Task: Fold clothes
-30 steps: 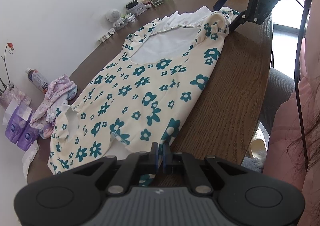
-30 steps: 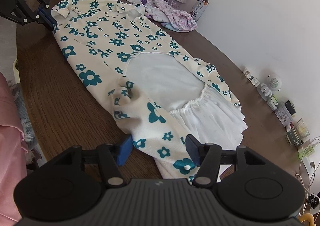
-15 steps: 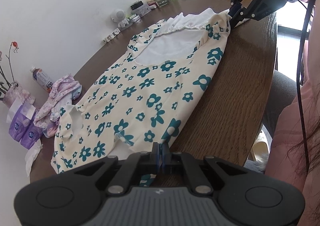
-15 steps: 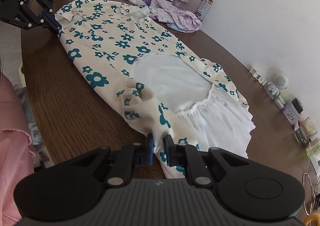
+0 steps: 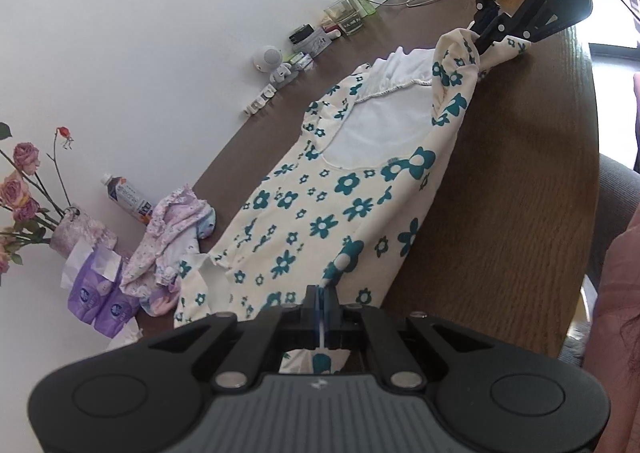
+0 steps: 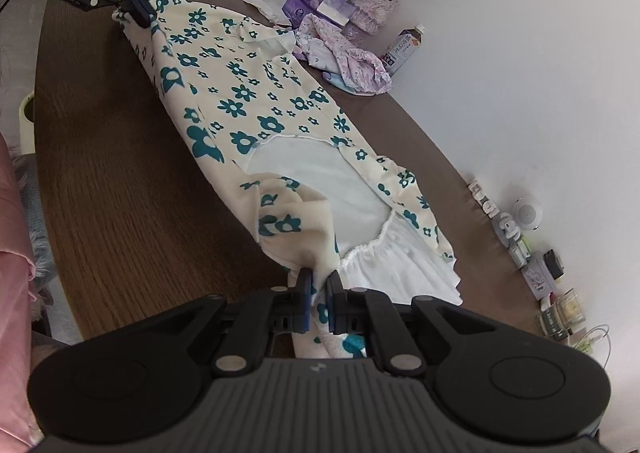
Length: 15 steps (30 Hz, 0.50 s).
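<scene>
I have both tongs, left gripper (image 5: 321,299) and right gripper (image 6: 319,285), clamped on the dress (image 5: 328,209); its thin edge at 6 o'clock may slip if I tug

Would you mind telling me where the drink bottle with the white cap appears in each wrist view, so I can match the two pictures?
Left wrist view: the drink bottle stands at the left, against the wall, just left of the pink clothes pile.
Right wrist view: the bottle stands upper right of centre, right of that pile.
Shared landmark: the vase of roses.
</scene>
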Each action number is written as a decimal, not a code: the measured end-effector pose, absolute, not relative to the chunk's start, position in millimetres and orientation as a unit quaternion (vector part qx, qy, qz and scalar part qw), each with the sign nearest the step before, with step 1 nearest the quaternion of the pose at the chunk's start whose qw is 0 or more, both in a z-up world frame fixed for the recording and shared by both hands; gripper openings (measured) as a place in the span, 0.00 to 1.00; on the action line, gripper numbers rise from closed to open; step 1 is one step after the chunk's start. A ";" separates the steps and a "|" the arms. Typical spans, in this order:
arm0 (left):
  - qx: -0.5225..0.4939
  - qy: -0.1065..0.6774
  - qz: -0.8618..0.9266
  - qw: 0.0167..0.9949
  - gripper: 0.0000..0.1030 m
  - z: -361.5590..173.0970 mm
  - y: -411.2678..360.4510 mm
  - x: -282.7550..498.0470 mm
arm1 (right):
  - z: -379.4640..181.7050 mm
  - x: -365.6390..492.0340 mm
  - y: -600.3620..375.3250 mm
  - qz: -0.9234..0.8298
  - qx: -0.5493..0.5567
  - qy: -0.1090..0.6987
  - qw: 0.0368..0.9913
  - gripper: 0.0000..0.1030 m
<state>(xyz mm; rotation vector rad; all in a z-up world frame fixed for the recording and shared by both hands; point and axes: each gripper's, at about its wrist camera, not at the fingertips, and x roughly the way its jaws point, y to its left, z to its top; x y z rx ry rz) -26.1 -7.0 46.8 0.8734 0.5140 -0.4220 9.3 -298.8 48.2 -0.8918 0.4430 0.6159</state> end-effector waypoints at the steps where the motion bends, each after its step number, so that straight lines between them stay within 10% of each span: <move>1: 0.419 0.240 -0.198 0.853 0.00 47.6 -7.8 -21.9 | 48.6 11.5 -296.7 0.287 -0.429 0.204 0.832 0.06; 15: 0.437 0.239 -0.172 0.850 0.01 25.3 -12.5 53.0 | 36.9 74.0 -274.3 0.273 -0.477 0.194 0.813 0.06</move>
